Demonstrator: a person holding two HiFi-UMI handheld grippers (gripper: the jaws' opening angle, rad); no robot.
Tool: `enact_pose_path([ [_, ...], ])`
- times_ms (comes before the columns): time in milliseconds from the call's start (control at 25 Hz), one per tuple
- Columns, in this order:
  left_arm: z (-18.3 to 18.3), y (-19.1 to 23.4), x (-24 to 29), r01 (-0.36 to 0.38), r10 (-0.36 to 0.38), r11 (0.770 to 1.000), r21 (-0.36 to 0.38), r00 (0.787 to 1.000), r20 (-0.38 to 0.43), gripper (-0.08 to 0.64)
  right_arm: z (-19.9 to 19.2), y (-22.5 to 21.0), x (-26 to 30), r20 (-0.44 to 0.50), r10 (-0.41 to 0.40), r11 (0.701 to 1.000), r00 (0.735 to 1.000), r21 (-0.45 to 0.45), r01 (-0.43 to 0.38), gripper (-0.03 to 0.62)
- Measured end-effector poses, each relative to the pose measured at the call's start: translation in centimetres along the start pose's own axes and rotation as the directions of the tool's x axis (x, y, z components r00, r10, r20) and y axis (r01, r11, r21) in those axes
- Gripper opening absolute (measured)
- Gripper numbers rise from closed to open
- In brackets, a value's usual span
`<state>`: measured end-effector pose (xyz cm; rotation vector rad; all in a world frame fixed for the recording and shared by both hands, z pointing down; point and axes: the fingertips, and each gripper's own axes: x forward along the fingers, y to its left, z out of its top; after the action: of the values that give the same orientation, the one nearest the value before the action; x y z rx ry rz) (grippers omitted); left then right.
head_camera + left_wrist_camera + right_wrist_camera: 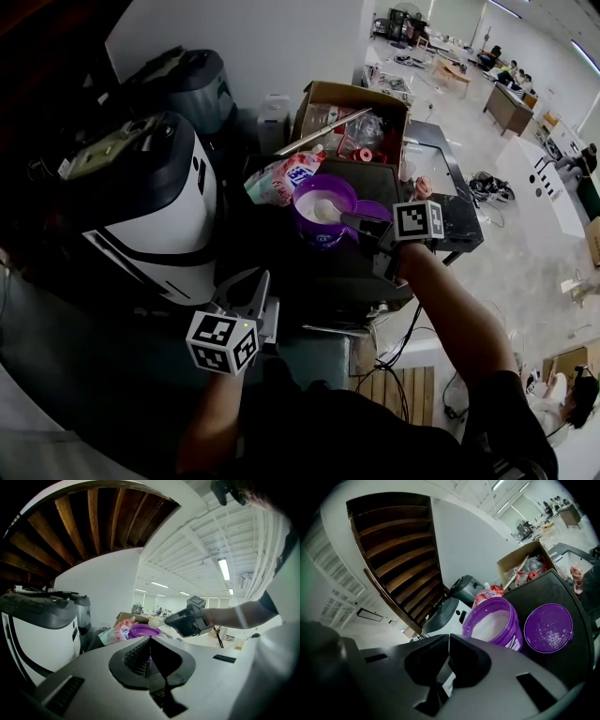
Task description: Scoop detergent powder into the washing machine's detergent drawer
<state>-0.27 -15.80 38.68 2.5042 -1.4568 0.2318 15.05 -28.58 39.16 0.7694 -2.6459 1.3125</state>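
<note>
two hand-held grippers show in the head view. the right gripper reaches over an open purple tub filled with white detergent powder. its jaws are pressed together on a small pale scoop, which the left gripper view shows at the gripper's tip, just above the tub's rim. in the right gripper view a thin white sliver sits in the slit between those jaws. the same view shows the tub's purple lid lying flat just beside the tub on a dark surface, its face dusted with powder grains. a pink detergent bag lies just behind the tub on its left, and an open cardboard box of clutter stands further back. the left gripper hangs lower and nearer the person, well apart from the tub, with its jaws closed and nothing between them. a white washing machine with a dark top stands to the left of the tub. its detergent drawer cannot be made out in any view.
</note>
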Motion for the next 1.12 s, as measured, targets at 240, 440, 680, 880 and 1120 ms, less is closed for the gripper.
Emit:
enact_pose_path([
  [240,0.3,-0.8,-1.7,-0.029,0.029,1.000,0.009,1.000,0.009,0.008,-1.9,2.7,-0.9,-0.001,0.071,0.997,0.997,0.004,-0.071,0.021],
  [440,-0.3,-0.8,-3.6,-0.075,0.075,0.997,0.003,0.997,0.004,0.008,-3.7,4.6,-1.0,-0.013,0.127,0.992,0.992,0.004,-0.127,0.021],
  [680,-0.6,1.3,-6.5,-0.150,0.150,0.989,-0.011,0.989,0.000,0.008,-6.2,6.6,-0.1,-0.032,0.189,0.982,0.981,0.026,-0.188,0.021],
  [880,-1.0,3.4,-8.5,-0.175,0.175,0.984,-0.026,0.985,-0.004,0.008,-8.8,7.9,1.1,-0.045,0.193,0.980,0.980,0.061,-0.190,0.021],
  [1120,-2.3,5.7,-9.1,-0.127,0.126,0.991,-0.031,0.992,-0.019,0.008,-12.7,9.7,4.2,-0.050,0.221,0.974,0.974,0.061,-0.218,0.021],
])
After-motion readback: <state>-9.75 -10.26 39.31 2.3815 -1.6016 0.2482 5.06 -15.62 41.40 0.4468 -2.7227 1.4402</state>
